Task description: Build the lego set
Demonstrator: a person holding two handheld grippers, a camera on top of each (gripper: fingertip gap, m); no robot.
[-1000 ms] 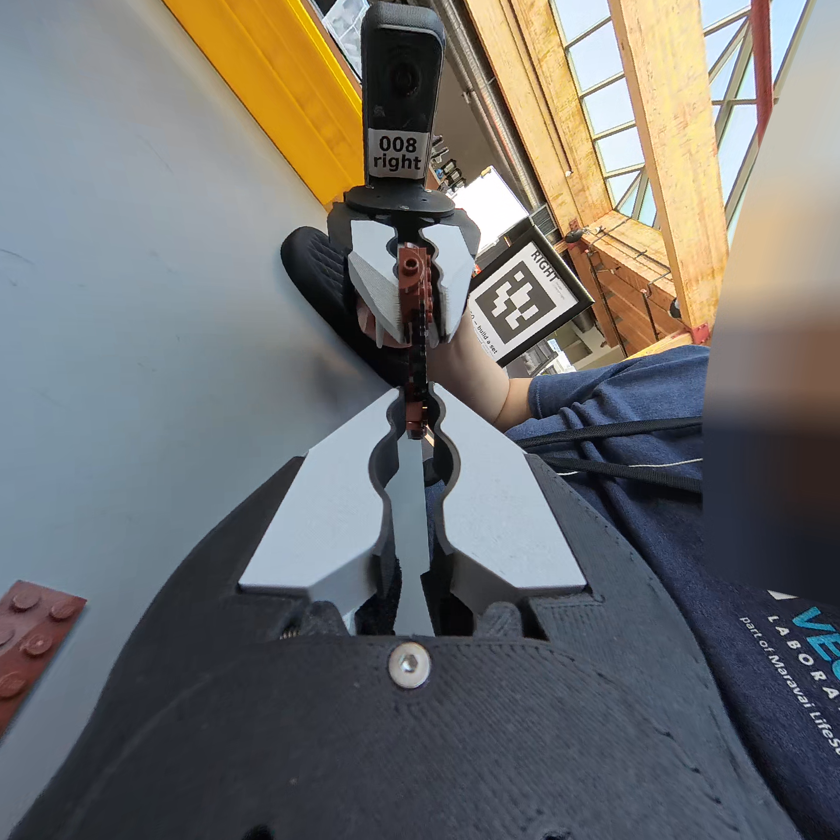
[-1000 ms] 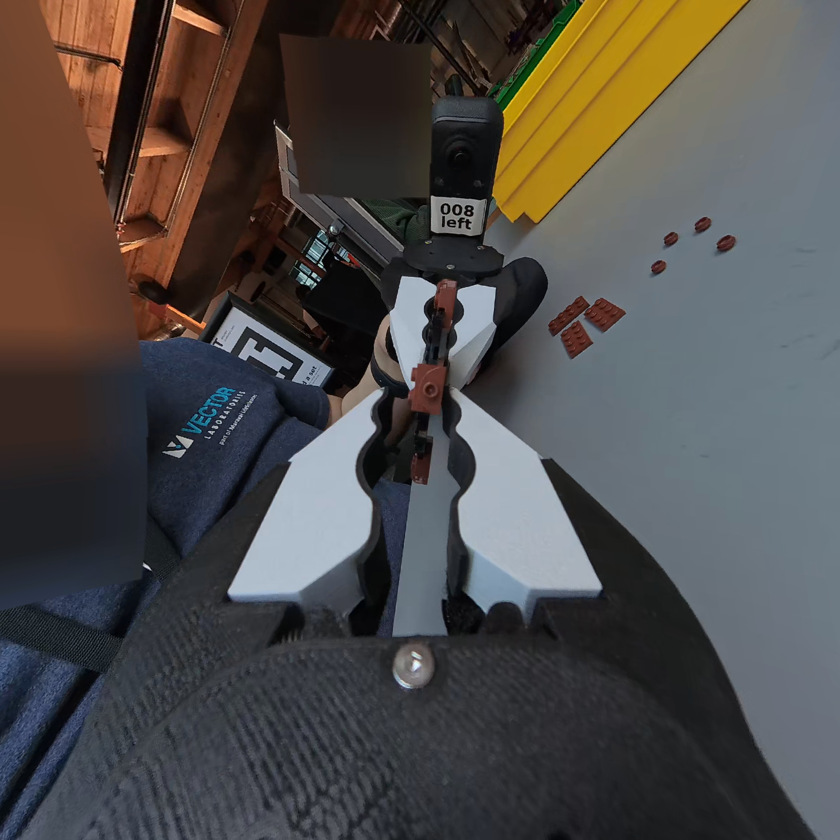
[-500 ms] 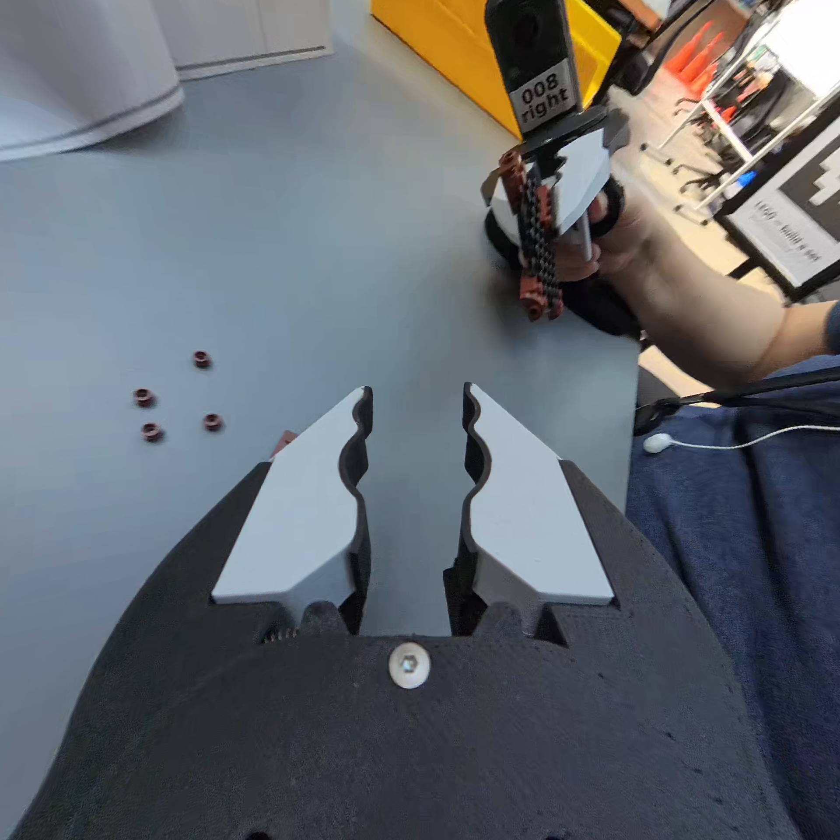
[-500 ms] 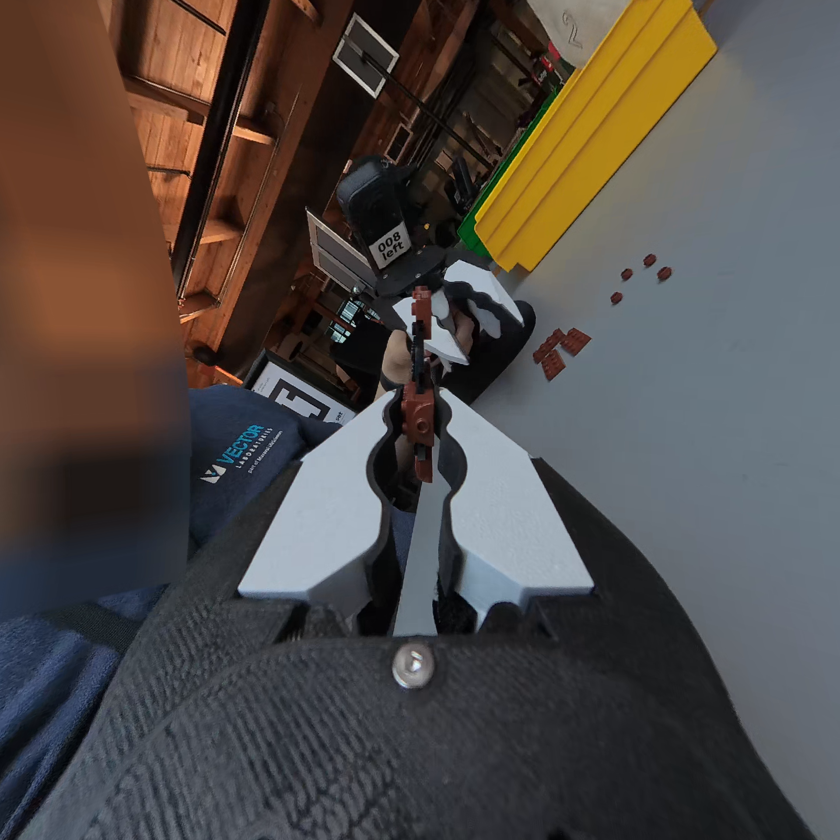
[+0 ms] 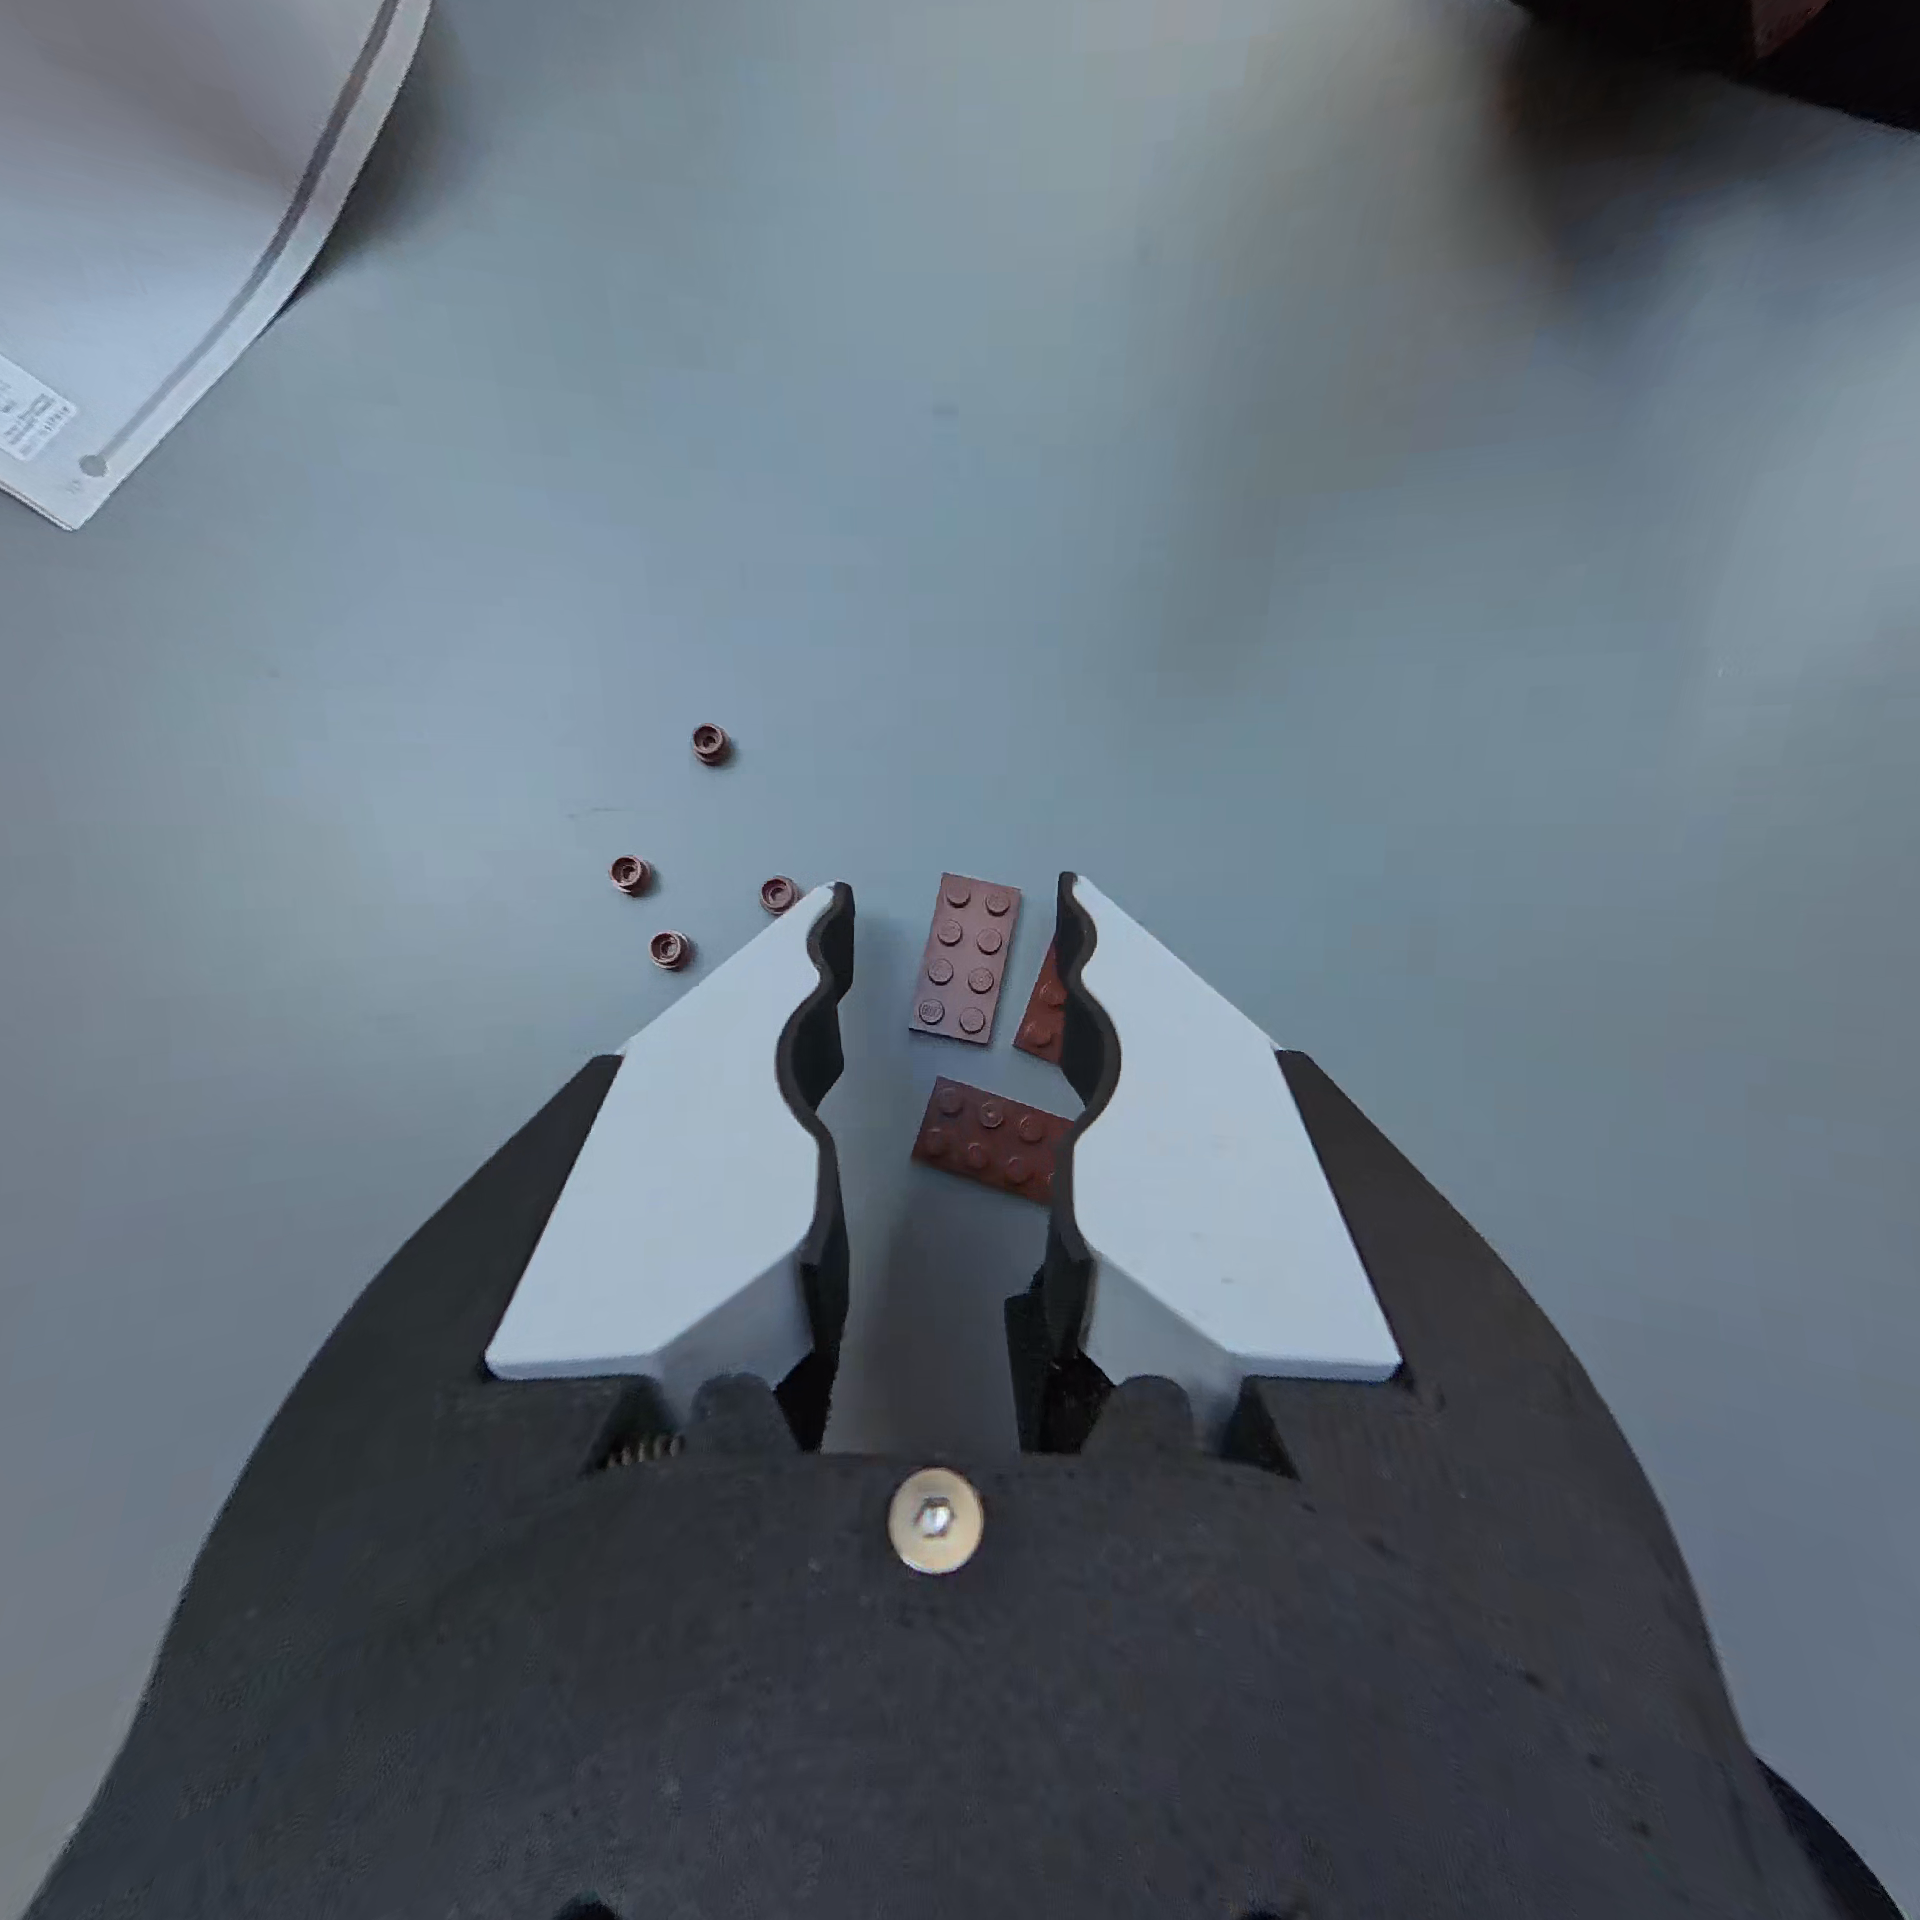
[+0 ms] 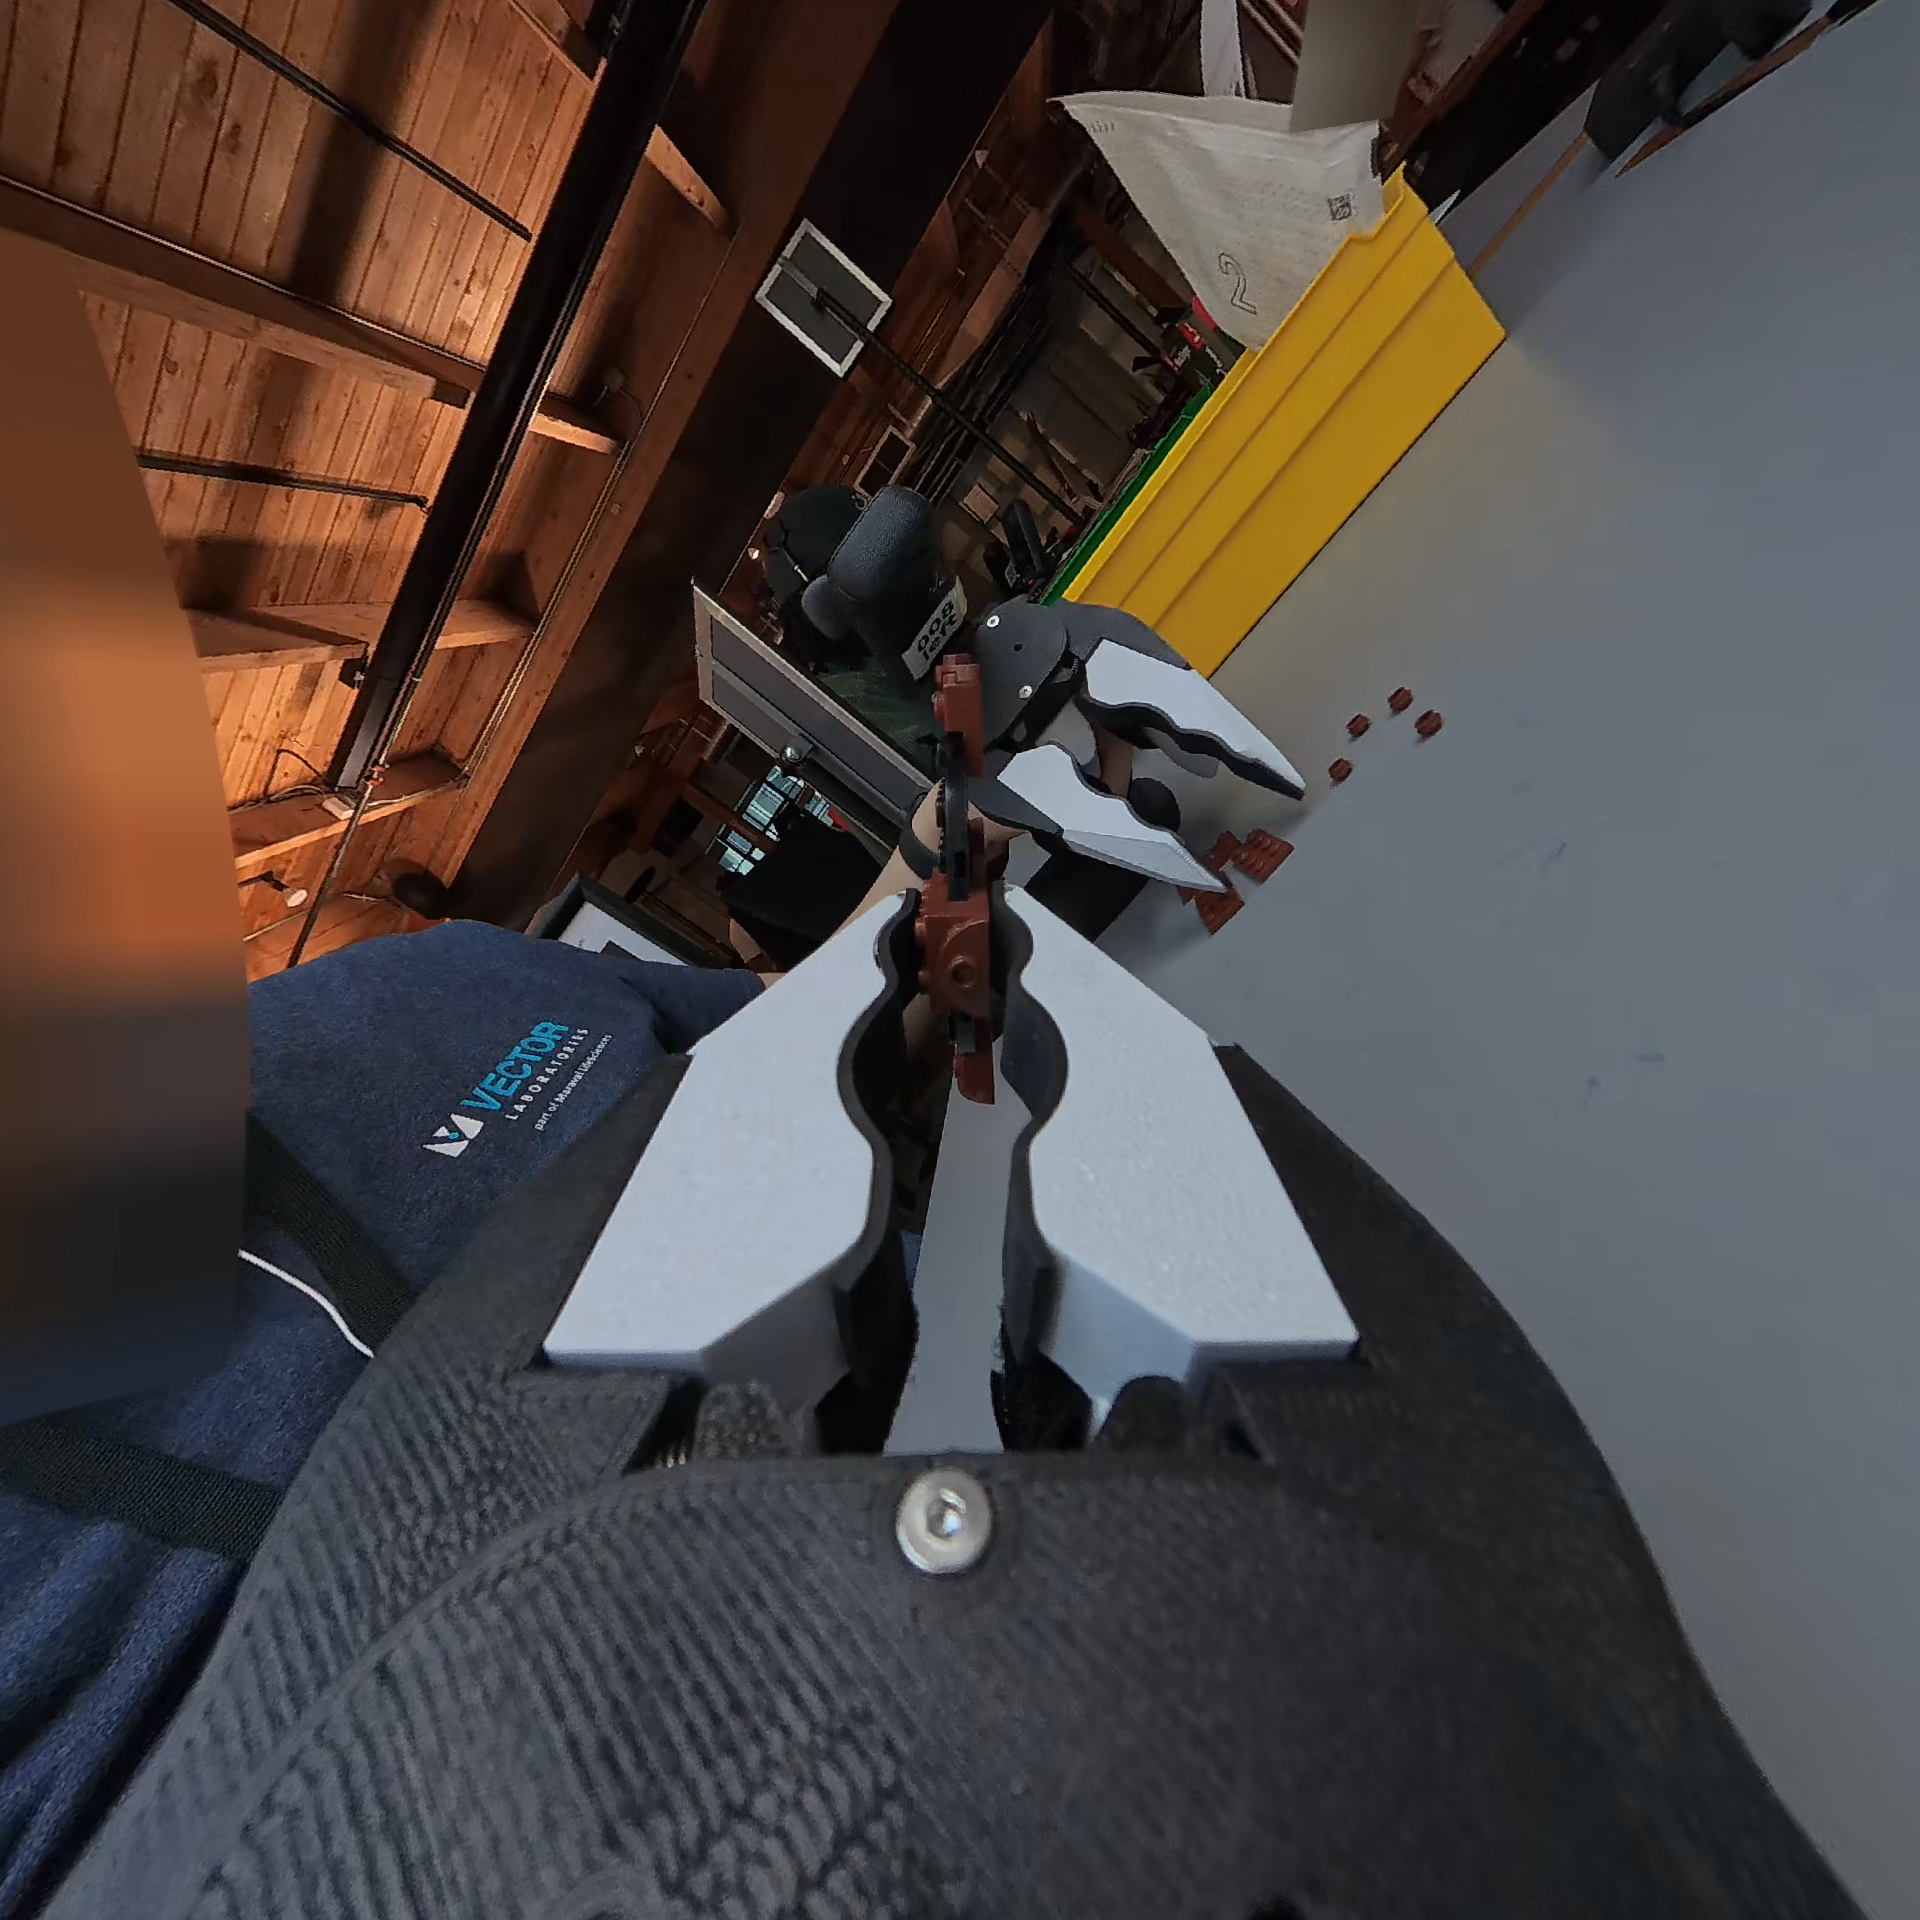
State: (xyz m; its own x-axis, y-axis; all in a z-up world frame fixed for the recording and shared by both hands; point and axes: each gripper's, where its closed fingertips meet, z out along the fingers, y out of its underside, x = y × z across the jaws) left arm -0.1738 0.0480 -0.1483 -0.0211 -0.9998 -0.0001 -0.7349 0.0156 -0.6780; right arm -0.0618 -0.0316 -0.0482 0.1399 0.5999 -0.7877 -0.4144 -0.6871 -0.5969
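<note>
Surface: grey table (image 5: 1247, 520), yellow bin (image 6: 1299, 436) at its far edge.
Left gripper (image 5: 954, 904): fingers spread, poised over three brown plates (image 5: 966, 956) lying close together.
Right gripper (image 6: 951, 925): pinching a brown-and-black lego assembly (image 6: 958, 883), held edge-on off the table.
Round studs (image 5: 665, 883): four, just left of the plates.

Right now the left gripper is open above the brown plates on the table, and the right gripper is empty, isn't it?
Not quite. The right gripper is not empty: the right wrist view shows it shut on the brown and black lego assembly. The rest is right: the left gripper is open above the brown plates on the grey table.
</note>
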